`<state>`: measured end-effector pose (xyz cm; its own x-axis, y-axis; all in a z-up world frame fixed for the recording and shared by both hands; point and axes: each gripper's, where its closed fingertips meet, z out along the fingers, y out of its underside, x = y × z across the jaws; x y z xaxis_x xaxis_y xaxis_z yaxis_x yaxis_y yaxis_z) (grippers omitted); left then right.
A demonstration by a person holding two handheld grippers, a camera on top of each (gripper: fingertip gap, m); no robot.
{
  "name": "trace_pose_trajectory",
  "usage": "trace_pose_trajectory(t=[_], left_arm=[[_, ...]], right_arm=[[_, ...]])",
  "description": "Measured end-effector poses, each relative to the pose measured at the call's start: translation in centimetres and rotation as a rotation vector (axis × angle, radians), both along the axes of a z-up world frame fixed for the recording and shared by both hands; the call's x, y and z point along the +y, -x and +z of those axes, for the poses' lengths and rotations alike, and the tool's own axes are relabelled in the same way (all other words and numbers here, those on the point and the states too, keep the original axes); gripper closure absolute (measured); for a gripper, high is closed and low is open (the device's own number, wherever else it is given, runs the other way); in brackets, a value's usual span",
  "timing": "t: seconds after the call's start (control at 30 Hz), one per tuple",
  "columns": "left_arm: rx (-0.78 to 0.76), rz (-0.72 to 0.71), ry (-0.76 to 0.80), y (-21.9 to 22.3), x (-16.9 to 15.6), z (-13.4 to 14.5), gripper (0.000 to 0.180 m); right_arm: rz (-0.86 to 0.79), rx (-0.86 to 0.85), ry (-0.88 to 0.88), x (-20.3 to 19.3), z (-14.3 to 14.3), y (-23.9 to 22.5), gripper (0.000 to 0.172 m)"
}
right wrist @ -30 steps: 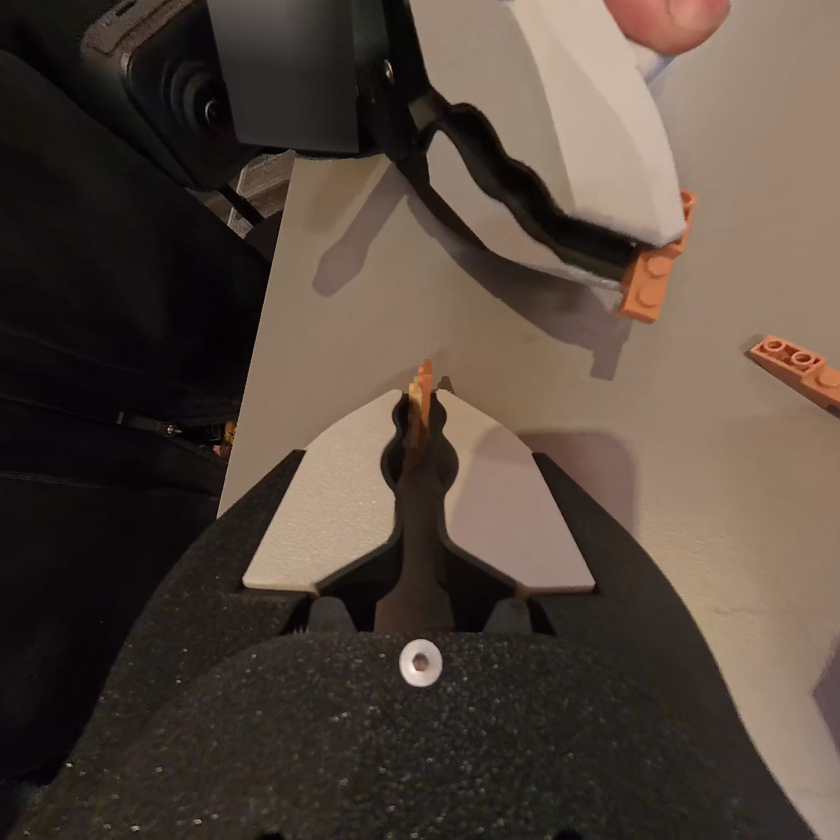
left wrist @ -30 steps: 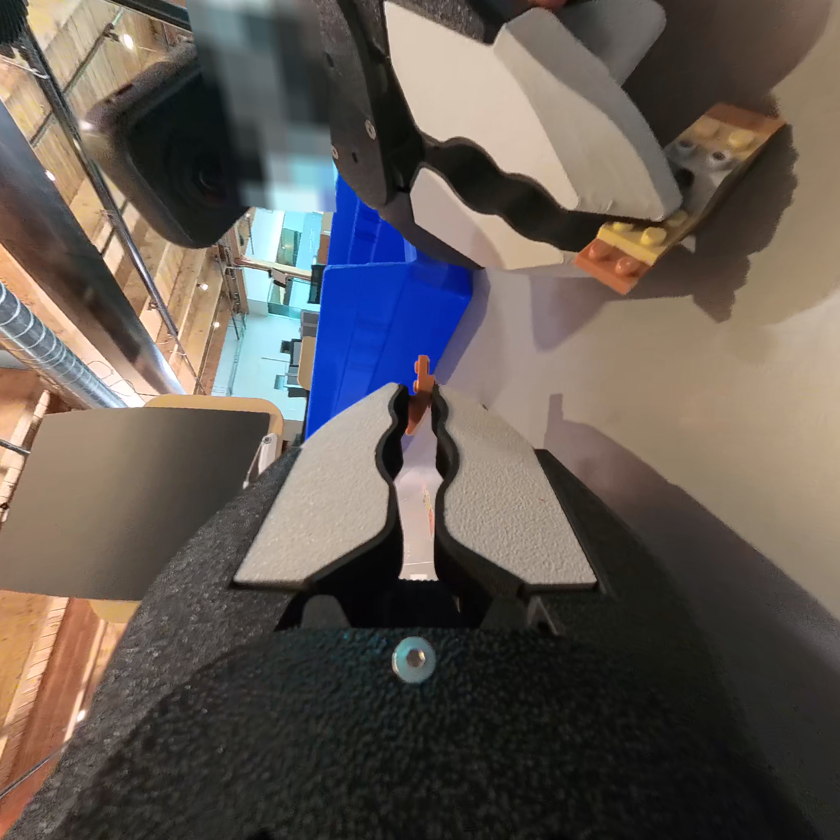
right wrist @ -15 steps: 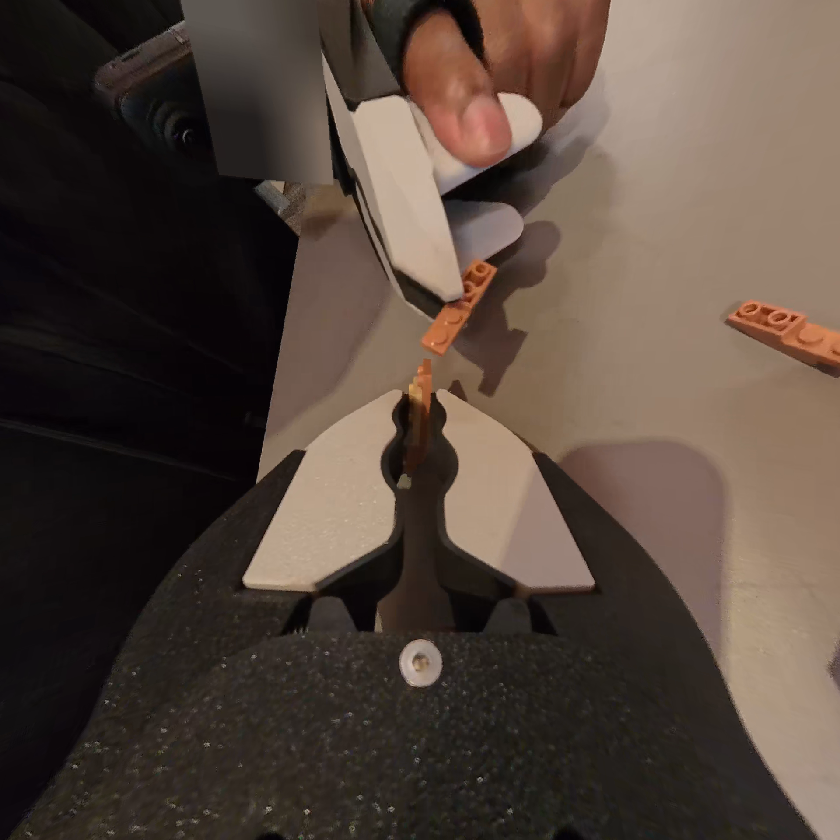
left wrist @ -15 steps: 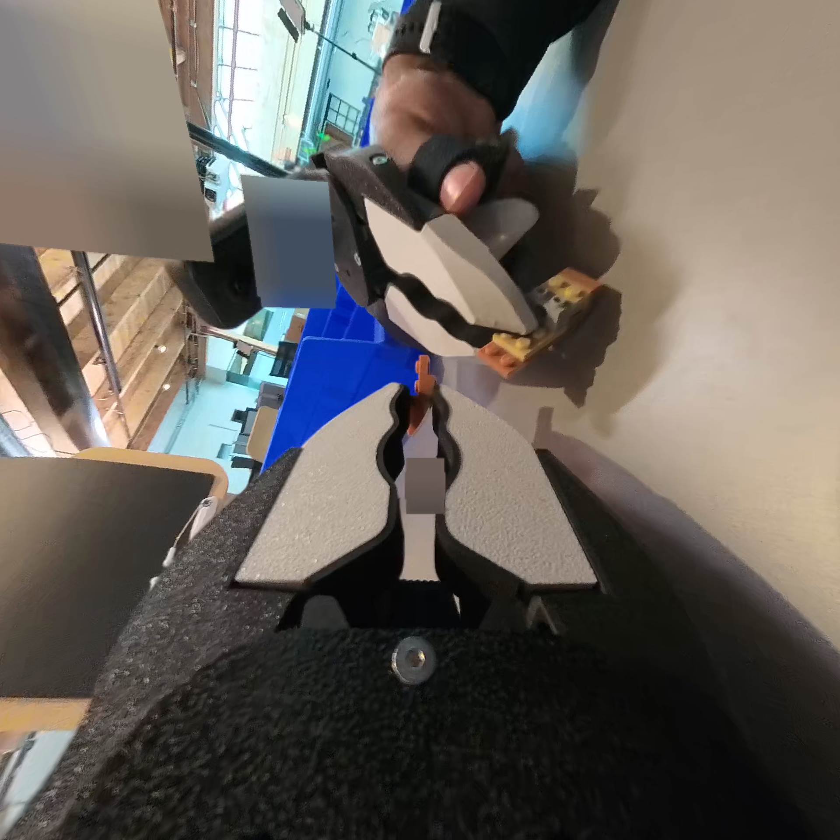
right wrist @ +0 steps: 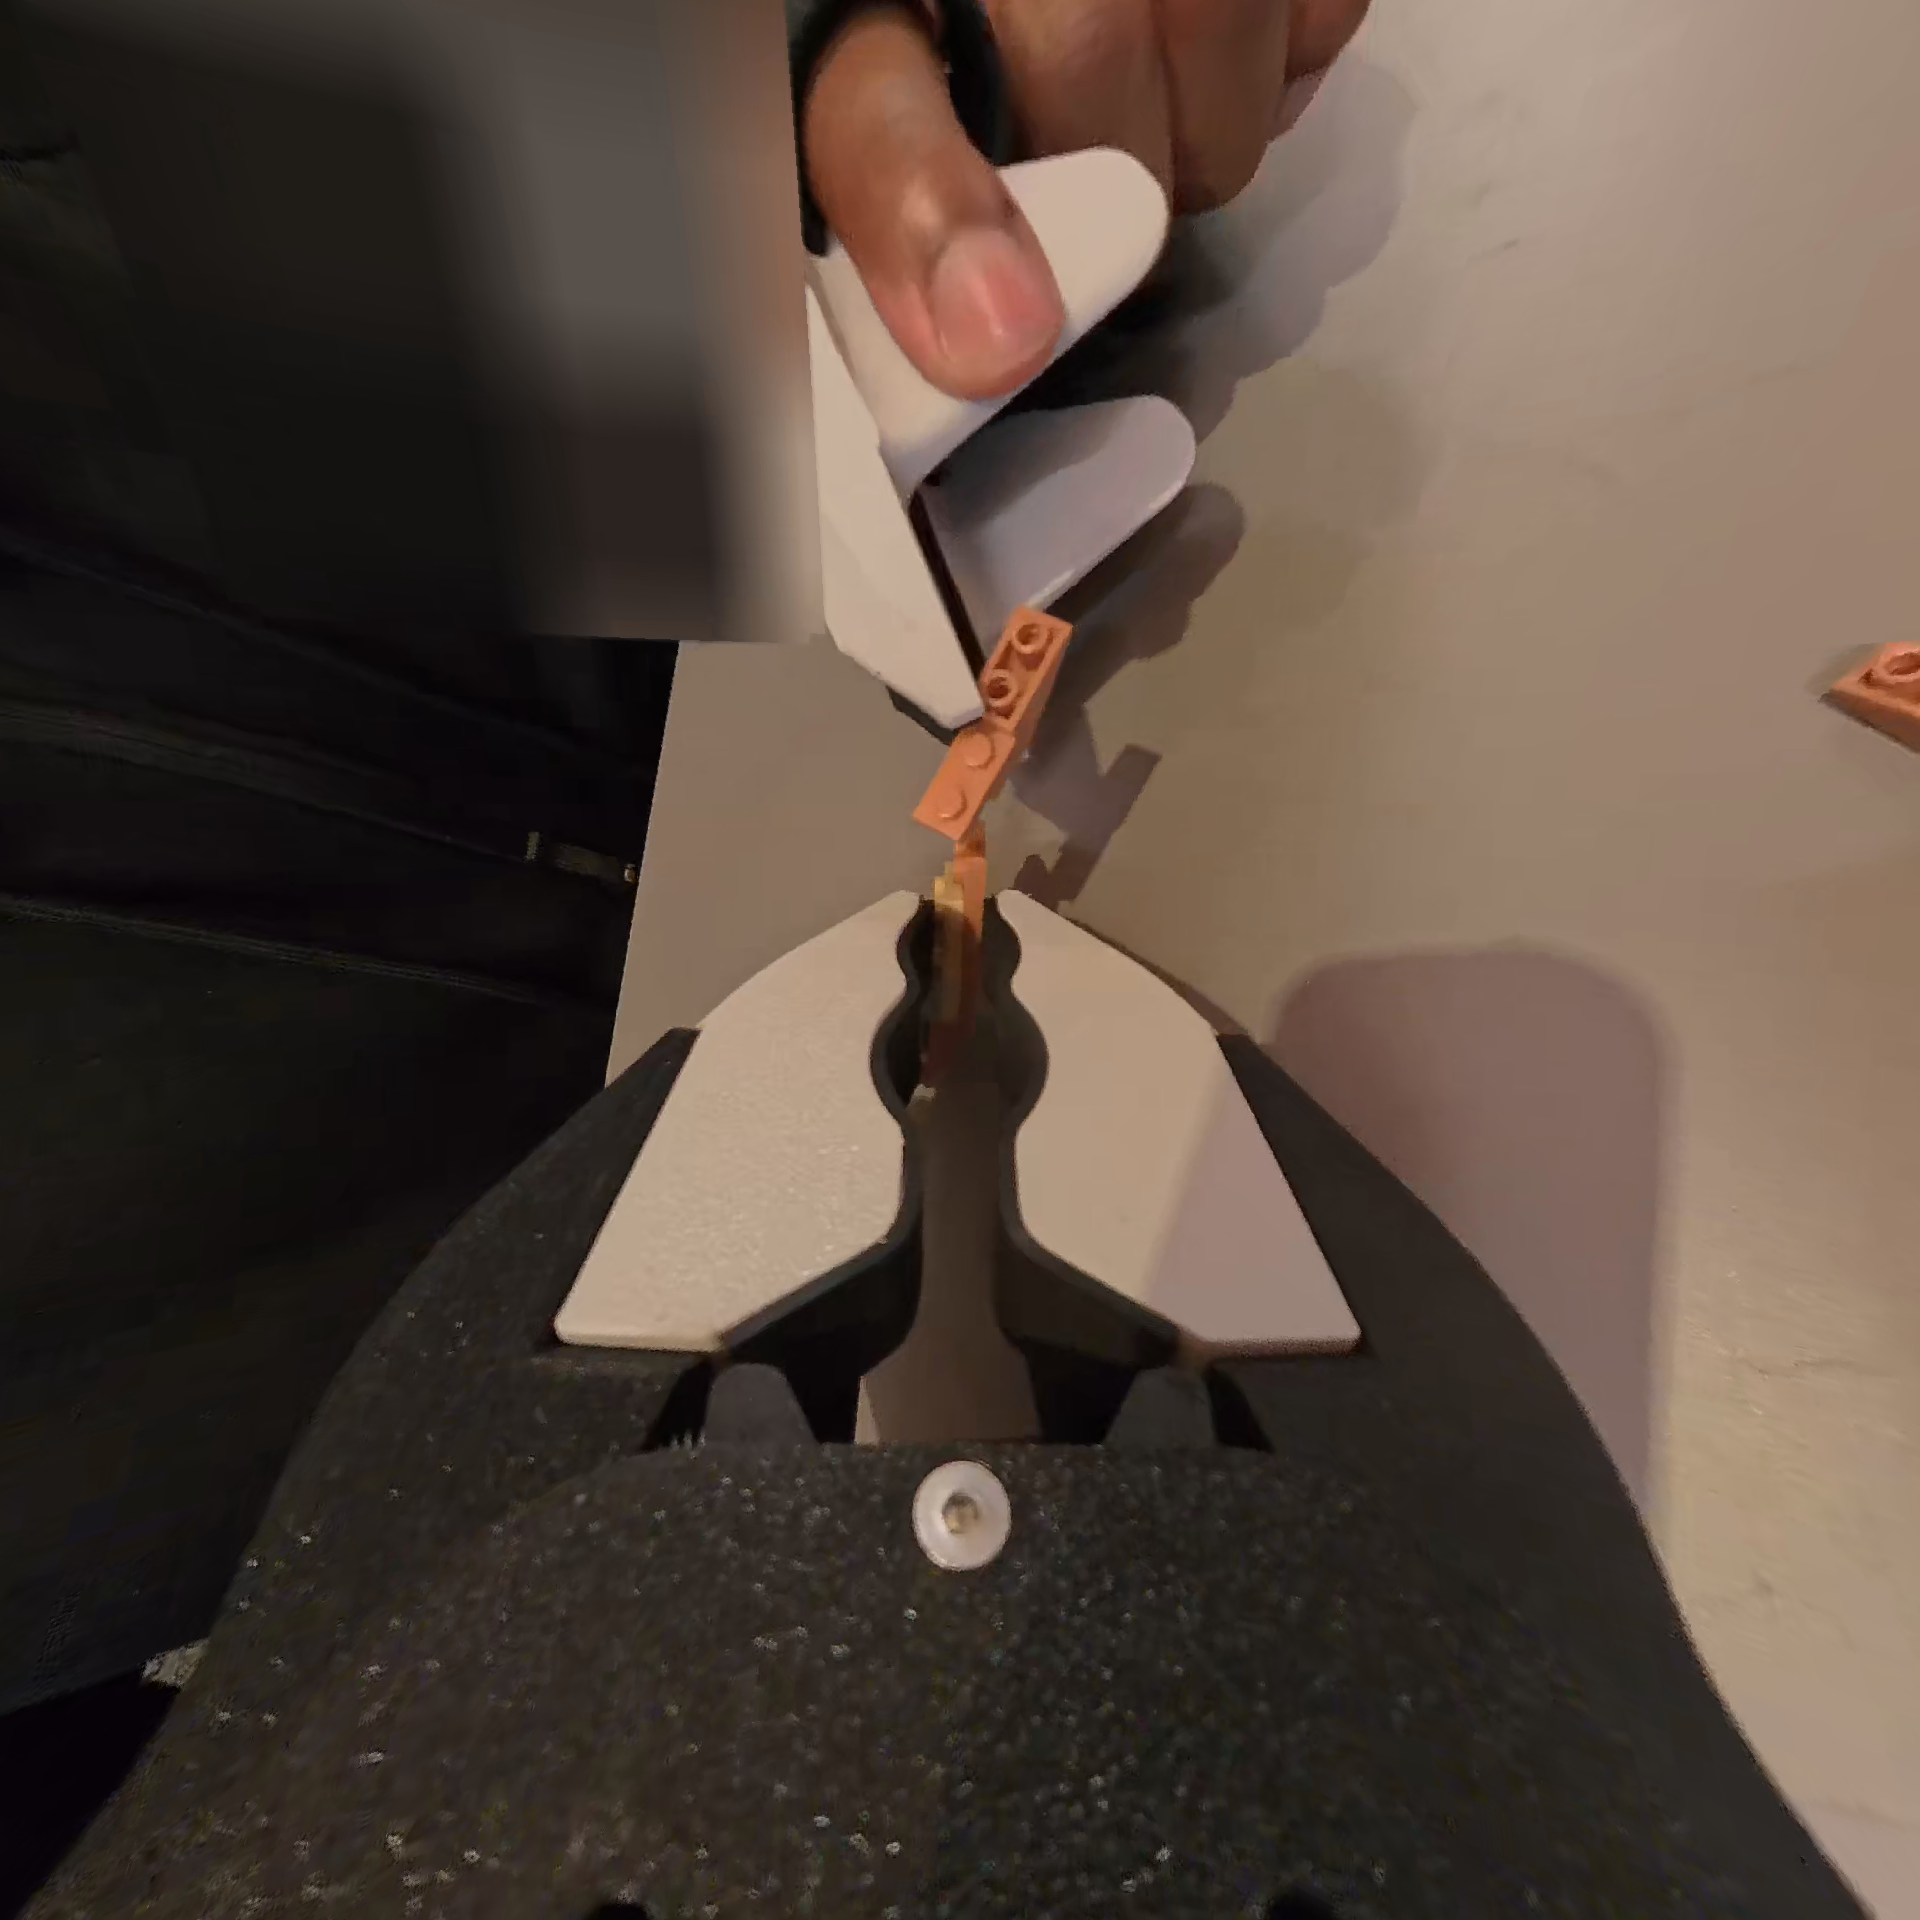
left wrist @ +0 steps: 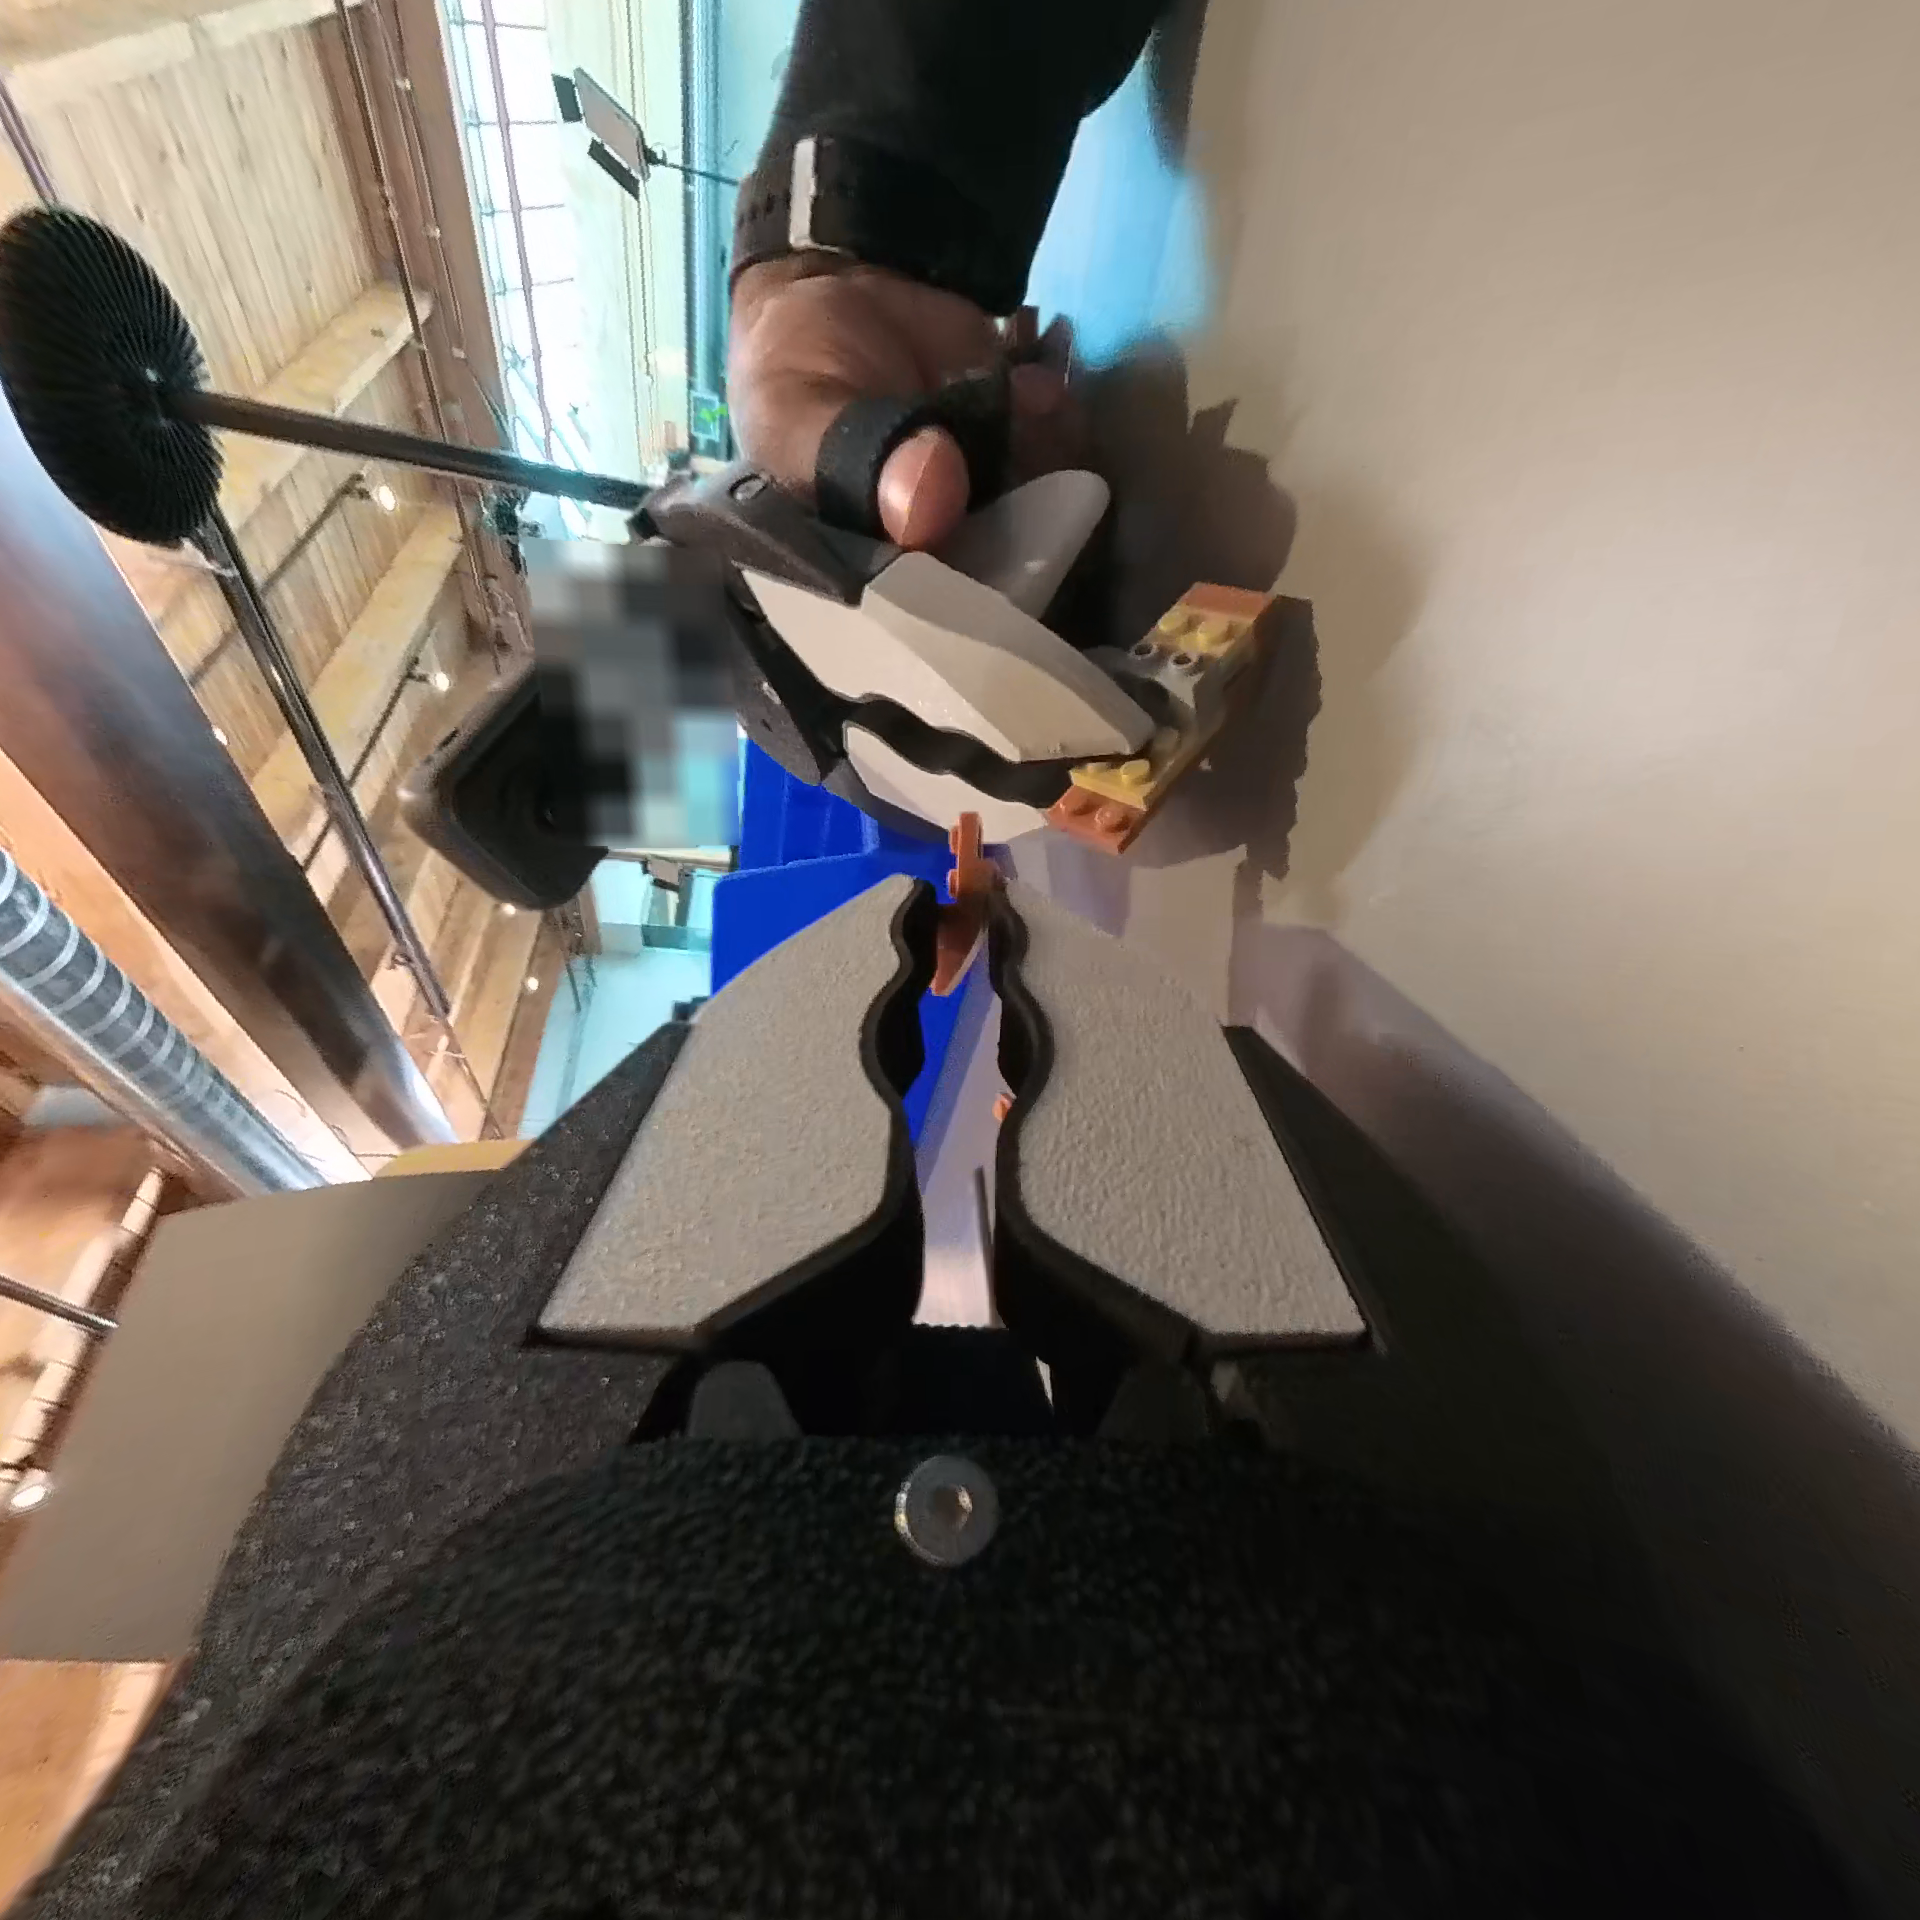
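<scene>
We see the left gripper (left wrist: pixel 966 904) clamped edge-on around a small orange brick piece (right wrist: pixel 992 727). The right gripper (right wrist: pixel 961 904) pinches a flat assembly of orange, yellow and grey plates (left wrist: pixel 1164 727). The two held pieces nearly meet above the pale table (right wrist: pixel 1558 520). At three o'clock in the right wrist view another orange brick (right wrist: pixel 1886 691) lies on the table; at eleven o'clock in the left wrist view stands a blue bin (left wrist: pixel 800 914).
</scene>
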<state>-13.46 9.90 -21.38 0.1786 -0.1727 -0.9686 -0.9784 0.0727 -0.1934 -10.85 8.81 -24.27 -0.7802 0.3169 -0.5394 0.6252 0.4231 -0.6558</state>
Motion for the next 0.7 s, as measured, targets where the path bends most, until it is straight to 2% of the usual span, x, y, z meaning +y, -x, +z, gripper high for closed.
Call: trace_pose_trajectory(t=[0.27, 0.7], left_arm=[[0.119, -0.031, 0.014, -0.4, -0.6, -1.1, 0.171], [0.259, -0.044, -0.032, -0.3, -0.6, -1.0, 0.171]], right_arm=[[-0.007, -0.034, -0.009, 0.0, -0.2, 0.3, 0.163], [0.008, -0.031, -0.016, -0.1, -0.1, 0.2, 0.158]])
